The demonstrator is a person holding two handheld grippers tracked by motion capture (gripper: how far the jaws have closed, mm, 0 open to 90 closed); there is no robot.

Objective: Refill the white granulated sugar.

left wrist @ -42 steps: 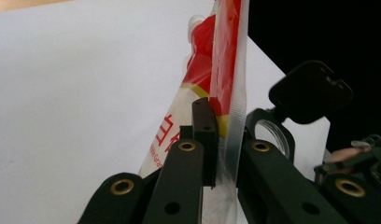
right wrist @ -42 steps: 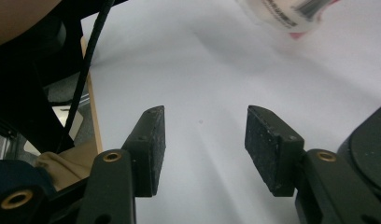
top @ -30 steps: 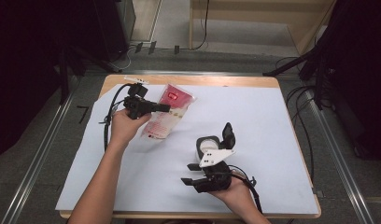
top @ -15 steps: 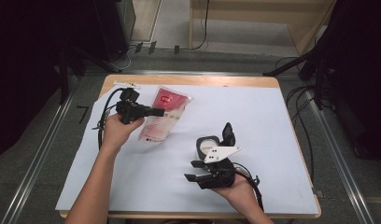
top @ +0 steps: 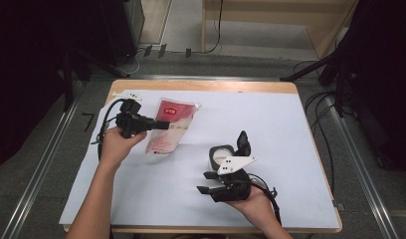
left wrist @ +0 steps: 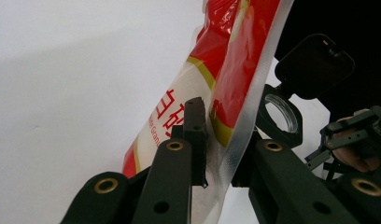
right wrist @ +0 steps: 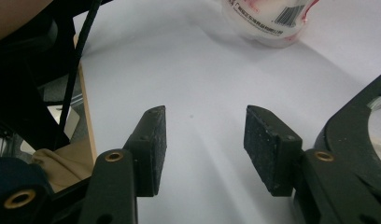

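Jaws of the left gripper (top: 163,125), seen from the high view, lie level over the red and white pouch (top: 168,128) at the far left of the desk (top: 290,129); the right gripper (top: 205,182) rests near the front beside a black jar with a flip lid (top: 226,152). From the left gripper view, the jaws have just been easing apart, the pouch's clear sealed edge (left wrist: 240,121) between them and one pad touching it. From the right gripper view, the jaws (right wrist: 205,140) stand half apart over bare white sheet, holding nothing.
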